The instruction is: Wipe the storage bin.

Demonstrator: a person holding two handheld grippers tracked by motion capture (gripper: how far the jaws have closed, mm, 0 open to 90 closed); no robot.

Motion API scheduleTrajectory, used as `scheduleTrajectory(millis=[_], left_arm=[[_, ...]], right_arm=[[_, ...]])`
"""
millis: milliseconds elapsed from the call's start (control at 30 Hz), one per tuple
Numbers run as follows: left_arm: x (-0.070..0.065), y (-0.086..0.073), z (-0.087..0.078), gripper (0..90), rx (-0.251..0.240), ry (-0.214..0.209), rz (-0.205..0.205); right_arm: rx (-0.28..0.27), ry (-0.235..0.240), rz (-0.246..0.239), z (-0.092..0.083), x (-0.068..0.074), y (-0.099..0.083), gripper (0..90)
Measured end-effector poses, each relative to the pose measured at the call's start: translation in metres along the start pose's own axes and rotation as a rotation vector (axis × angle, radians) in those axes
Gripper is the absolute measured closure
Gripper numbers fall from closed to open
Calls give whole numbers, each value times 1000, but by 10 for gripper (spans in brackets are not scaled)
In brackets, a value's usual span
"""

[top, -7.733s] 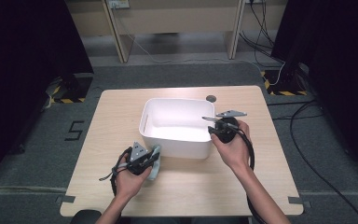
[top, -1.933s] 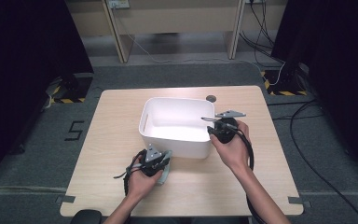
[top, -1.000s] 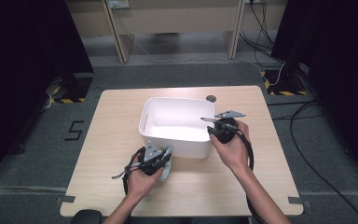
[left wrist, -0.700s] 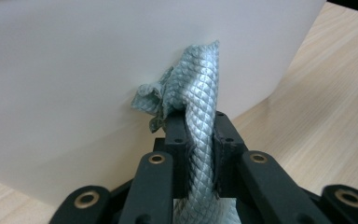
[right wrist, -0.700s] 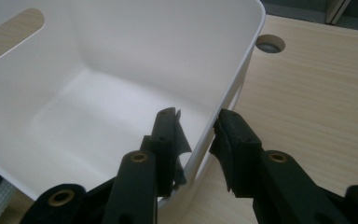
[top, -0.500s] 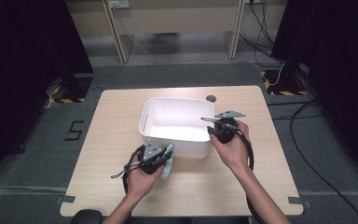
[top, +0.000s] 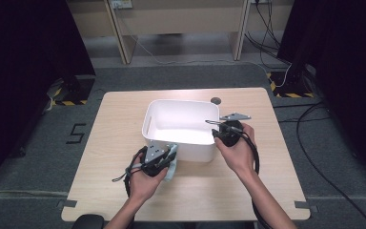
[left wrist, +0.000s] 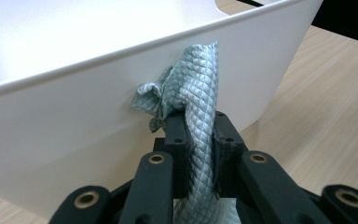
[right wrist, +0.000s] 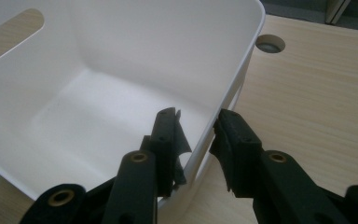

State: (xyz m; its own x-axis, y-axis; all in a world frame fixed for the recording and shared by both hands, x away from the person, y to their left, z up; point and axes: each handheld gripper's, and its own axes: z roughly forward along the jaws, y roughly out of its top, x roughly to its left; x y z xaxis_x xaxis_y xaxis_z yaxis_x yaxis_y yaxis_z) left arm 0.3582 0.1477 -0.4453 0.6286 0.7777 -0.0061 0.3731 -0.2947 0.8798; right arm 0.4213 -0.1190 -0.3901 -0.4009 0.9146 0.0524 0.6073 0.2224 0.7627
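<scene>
At lower centre of the high view, we pinch a blue-grey cloth tight in our left gripper, pressing it against the white tub wall to wipe it. Our right gripper, jaws straddling the rim, steadies the tub.

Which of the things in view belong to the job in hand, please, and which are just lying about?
In the job:
- grey-green cloth, clamped in the left gripper, against the tub's outer wall
- white tub
- right gripper, jaws astride the tub's rim

Lying about:
- round cable hole in the table
- cables on the floor
</scene>
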Motion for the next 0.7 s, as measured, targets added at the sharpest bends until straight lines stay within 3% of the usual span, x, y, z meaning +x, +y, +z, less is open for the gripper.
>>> scheduleTrajectory(millis=[700], left_arm=[[-2,5,-2,794,-10,-2,-1]], right_arm=[[2,-1,-2,0,0,0,692]])
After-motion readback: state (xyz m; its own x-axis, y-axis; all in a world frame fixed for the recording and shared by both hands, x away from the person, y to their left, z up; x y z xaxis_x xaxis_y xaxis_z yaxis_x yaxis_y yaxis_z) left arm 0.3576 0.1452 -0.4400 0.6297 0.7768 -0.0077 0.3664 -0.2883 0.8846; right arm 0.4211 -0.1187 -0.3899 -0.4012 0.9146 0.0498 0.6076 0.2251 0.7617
